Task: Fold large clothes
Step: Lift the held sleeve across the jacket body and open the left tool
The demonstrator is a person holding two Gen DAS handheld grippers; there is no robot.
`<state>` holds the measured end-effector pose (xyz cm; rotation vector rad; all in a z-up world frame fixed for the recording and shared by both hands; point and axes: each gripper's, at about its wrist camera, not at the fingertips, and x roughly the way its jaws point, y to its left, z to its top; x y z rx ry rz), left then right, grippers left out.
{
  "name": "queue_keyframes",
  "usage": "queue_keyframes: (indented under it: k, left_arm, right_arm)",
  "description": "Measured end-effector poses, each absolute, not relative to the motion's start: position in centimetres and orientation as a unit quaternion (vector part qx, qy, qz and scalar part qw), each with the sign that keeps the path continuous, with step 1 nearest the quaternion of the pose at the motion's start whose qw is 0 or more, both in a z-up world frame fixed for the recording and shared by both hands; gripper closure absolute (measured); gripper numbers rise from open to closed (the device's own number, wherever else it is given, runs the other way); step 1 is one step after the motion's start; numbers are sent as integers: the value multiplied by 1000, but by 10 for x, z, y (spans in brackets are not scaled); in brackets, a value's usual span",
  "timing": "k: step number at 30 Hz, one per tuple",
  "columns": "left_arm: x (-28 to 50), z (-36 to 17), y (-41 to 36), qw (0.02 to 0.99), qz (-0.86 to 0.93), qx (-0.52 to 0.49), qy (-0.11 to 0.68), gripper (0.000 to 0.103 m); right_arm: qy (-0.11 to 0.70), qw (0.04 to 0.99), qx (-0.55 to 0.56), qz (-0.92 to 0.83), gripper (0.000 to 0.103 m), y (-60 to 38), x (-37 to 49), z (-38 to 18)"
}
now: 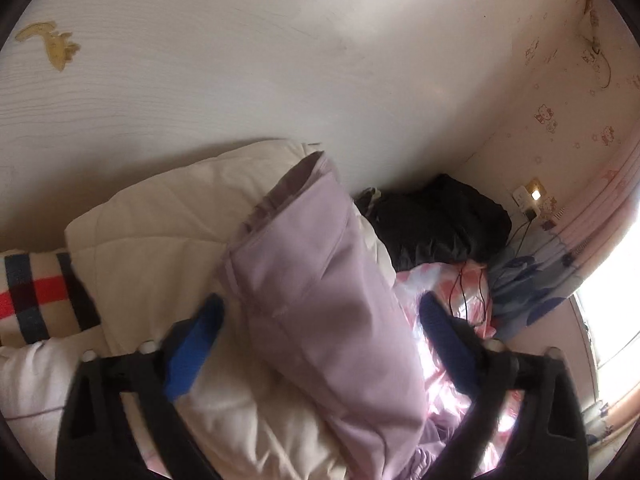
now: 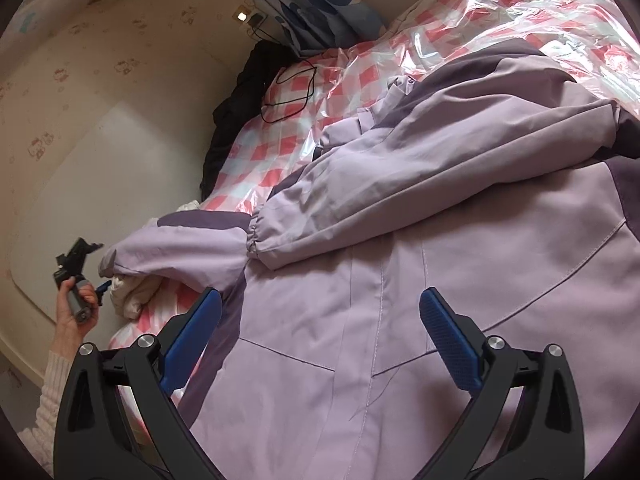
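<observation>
While the pink checked sheet under its clear plastic covers the bed, the lilac jacket lies spread across it, filling most of the right wrist view, one sleeve folded across its body and the other sleeve reaching towards the bed's edge. From the left wrist, that second sleeve rises tilted between the fingers, blocking much of the bedding behind. A cream quilt sits beside it, with a striped blanket at the left edge. A black garment is bunched in the corner near the blue floral curtain, and a thin black cord loops on the sheet. The right gripper hovers spread wide above the jacket's body, holding nothing. The left gripper is also spread wide, with the sleeve between its fingers; whether they touch it I cannot tell.
</observation>
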<state>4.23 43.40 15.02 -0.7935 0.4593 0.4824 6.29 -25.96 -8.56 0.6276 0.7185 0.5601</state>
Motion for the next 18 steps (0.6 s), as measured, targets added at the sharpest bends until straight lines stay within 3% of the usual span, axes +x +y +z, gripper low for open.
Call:
queue_keyframes:
  k: [1,3,11,18]
  left_arm:
    - [45,150,436,868,231,-376,226,67]
    - [47,155,434,875,221,-371,218,74]
    - [50,227,366,925,135,-323,149,80]
    - [86,298,233,952,-11,-279,126,81]
  right_arm:
    - [340,851,300,266,7,-261,63,-85]
    - [336,851,303,266,7,-263,63,-81]
    - [309,862,306,259,7,-275,57,-64]
    - [287,862,352,223,7,-315,57,-56]
